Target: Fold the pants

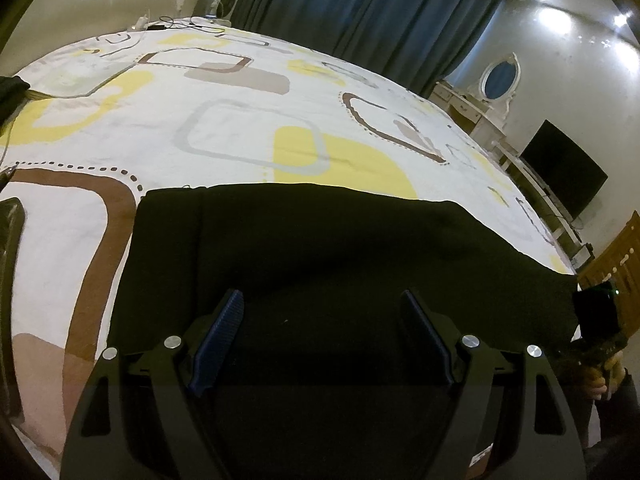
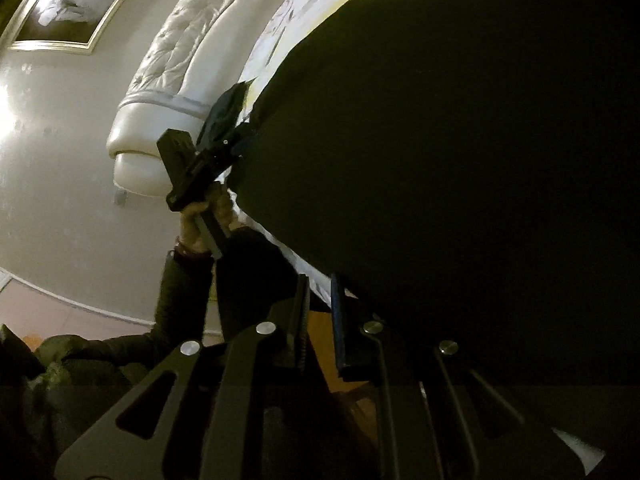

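My left tongs (image 1: 324,312) gape above the folded black pants (image 1: 320,248) on the bed (image 1: 240,120); my right tongs (image 2: 320,312) stand slightly apart, empty.

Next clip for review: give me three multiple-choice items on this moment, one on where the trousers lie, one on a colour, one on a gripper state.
1. Where do the black fabric pants lie?
A. on the patterned white bedsheet
B. on the floor
C. over the white padded headboard

2. What colour are the closed curtains behind the bed?
A. yellow
B. dark blue
C. white

3. How does the left hand-held gripper stand?
A. shut on the pants
B. out of view
C. open, jaws wide apart over the pants

Answers:
1. A, the pants lie flat on the sheet near the bed's edge.
2. B, dark blue folds hang behind the far side of the bed.
3. C, the two blue-padded fingers stand far apart with nothing pinched between them.
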Motion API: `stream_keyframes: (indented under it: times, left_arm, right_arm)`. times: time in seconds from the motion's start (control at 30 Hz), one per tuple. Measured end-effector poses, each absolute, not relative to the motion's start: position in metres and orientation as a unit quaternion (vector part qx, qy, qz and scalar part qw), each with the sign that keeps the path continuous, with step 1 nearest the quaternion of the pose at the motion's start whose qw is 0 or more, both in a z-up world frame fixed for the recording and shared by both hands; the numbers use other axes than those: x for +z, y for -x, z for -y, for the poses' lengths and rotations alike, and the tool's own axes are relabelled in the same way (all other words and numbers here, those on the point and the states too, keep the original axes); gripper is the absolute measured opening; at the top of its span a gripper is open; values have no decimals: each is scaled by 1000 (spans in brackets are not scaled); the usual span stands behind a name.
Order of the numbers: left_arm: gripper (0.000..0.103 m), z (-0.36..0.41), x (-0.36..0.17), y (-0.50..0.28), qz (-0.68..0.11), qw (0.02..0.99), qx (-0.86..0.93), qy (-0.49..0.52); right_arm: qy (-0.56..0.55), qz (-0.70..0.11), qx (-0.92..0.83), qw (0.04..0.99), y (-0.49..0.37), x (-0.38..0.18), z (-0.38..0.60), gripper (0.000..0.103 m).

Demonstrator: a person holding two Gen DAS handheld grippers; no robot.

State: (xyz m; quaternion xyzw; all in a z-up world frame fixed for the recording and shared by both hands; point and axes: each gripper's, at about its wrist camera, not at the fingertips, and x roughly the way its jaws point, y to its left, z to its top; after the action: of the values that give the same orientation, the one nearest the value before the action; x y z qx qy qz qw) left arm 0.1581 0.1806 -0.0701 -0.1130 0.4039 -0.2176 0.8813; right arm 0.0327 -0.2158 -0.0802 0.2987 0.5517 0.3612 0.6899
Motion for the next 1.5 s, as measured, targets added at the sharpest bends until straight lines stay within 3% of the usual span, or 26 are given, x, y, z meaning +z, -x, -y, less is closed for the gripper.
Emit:
stream_keyframes:
  times: [0.17, 0.23, 0.5, 0.6, 1.1, 1.5]
  left_arm:
    - [79, -173, -64, -154, -410, 886, -196, 95]
    - [79, -167, -59, -149, -408, 890, -185, 83]
    - [80, -140, -45, -129, -384, 906, -173, 51]
    - [80, -131, -44, -127, -383, 905, -180, 53]
    - [80, -129, -53, -131, -400, 900, -161, 55]
    - [80, -129, -55, -133, -403, 900, -159, 54]
  right_arm:
    - [-277, -510, 290, 761, -7, -52, 241, 52]
    - [-264, -487, 239, 797, 4, -38, 257, 60]
    - [-163, -443, 0, 881, 39, -6, 318, 64]
    - [-143, -432, -93, 886, 54, -5, 348, 71]
    - [-351, -347, -260, 830, 136, -30, 534, 73]
    - [-491, -285, -240, 788, 141, -64, 584, 73]
